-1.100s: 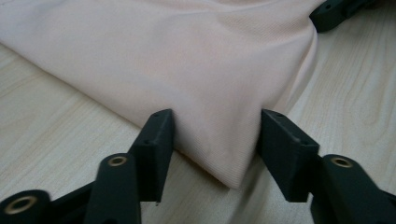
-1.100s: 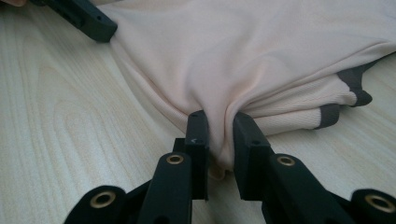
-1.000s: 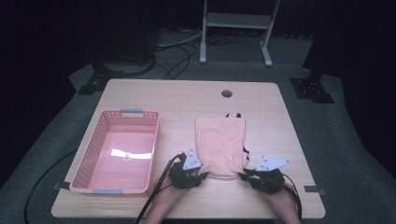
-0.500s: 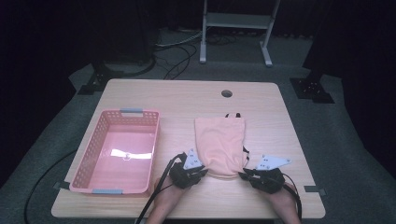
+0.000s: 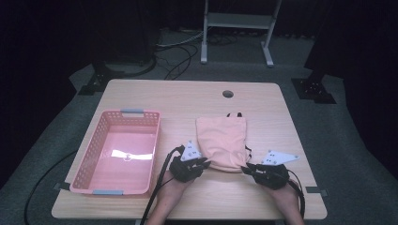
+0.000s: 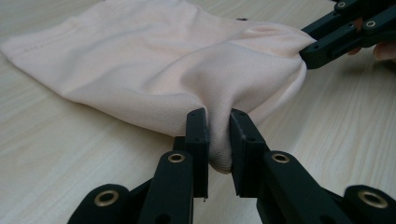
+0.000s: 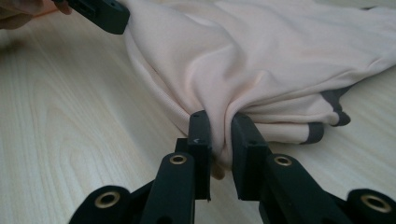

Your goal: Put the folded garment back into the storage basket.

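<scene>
A folded pale pink garment (image 5: 221, 140) with dark trim lies on the wooden table (image 5: 187, 101), right of the middle. My left gripper (image 5: 204, 163) is shut on its near left corner, the fabric (image 6: 168, 70) bunched between the jaws. My right gripper (image 5: 245, 169) is shut on the near right corner, where the cloth (image 7: 261, 60) puckers and grey trim (image 7: 322, 130) shows beside it. In the left gripper view the right gripper (image 6: 303, 55) pinches the far end of the same edge. The left gripper (image 7: 122, 23) appears at the top left of the right gripper view.
A pink plastic basket (image 5: 89, 159) stands at the table's left, with nothing in it. A round cable hole (image 5: 228, 93) sits near the far edge. Black cables (image 5: 159, 183) trail from the grippers off the near edge. A metal stand (image 5: 237, 28) is on the floor beyond.
</scene>
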A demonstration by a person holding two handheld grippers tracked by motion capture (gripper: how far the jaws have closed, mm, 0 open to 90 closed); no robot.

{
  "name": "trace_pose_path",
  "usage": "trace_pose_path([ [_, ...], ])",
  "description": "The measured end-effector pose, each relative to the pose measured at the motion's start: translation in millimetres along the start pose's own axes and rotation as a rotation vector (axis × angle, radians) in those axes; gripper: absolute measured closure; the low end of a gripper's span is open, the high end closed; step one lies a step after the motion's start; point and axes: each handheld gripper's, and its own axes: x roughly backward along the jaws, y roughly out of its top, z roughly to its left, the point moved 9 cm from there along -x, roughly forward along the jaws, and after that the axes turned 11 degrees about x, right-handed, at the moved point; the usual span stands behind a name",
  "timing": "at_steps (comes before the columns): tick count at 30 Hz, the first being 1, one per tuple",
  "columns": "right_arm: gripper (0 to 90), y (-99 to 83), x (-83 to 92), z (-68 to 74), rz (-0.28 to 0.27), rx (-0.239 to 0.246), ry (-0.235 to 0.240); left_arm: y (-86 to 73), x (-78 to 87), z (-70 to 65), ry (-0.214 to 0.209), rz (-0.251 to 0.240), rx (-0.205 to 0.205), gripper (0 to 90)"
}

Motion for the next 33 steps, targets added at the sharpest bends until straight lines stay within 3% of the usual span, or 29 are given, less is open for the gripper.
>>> trace_pose_path([
  [1,79.8,2.8,1.3,-1.7,-0.007,0.0,-0.006,7.2,2.1,-0.9,0.003,-0.013,0.017,80.0],
  [7,79.9,20.9,10.0,-10.9,-0.044,0.006,-0.028,28.2,11.1,-2.4,0.025,-0.024,0.022,80.1],
  [17,80.1,44.6,15.0,-20.0,-0.072,0.028,-0.048,55.0,21.8,6.8,0.014,-0.018,0.039,80.2],
  [25,80.3,68.4,10.6,-29.2,-0.098,0.041,-0.06,76.8,32.9,22.1,0.01,-0.02,0.04,80.4],
  [33,80.4,98.6,0.4,-41.4,-0.123,0.054,-0.066,99.8,44.0,49.4,0.002,-0.026,0.06,80.5],
])
